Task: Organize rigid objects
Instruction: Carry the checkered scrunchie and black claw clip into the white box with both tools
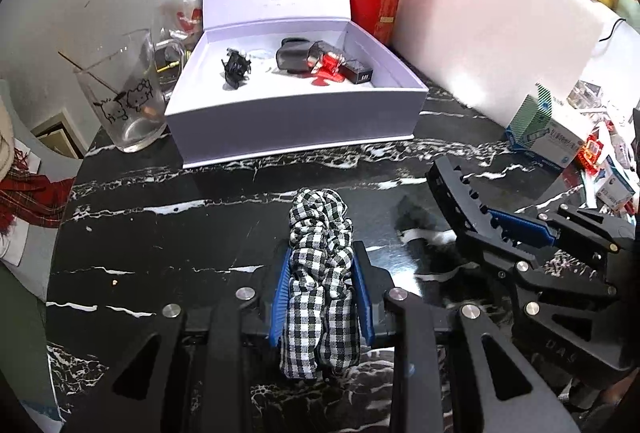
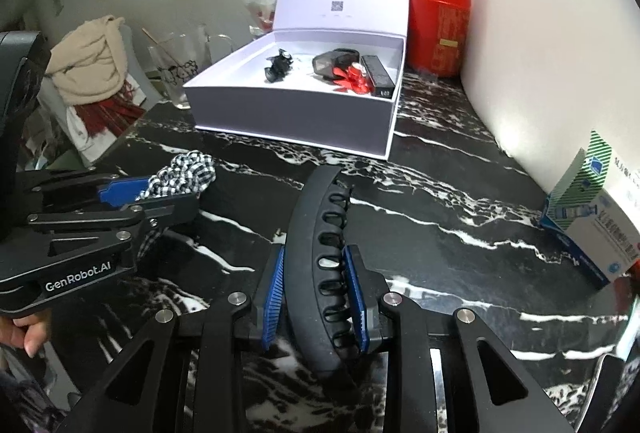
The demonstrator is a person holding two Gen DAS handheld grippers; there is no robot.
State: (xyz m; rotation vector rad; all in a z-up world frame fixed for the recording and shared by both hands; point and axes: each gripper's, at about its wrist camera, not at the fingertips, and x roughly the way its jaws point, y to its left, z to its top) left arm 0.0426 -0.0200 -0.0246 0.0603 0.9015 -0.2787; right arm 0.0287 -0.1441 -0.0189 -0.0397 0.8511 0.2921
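Note:
My left gripper is shut on a black-and-white checked scrunchie, held just over the black marble table; it also shows in the right wrist view. My right gripper is shut on a long black curved hair clip, which also shows at the right of the left wrist view. An open white box stands ahead with a black claw clip, a black pouch, a red clip and a black lipstick box inside.
A cartoon-printed glass stands left of the box. A red canister and a white foam board stand behind and to the right. Medicine boxes lie at the right edge. A scarf lies far left.

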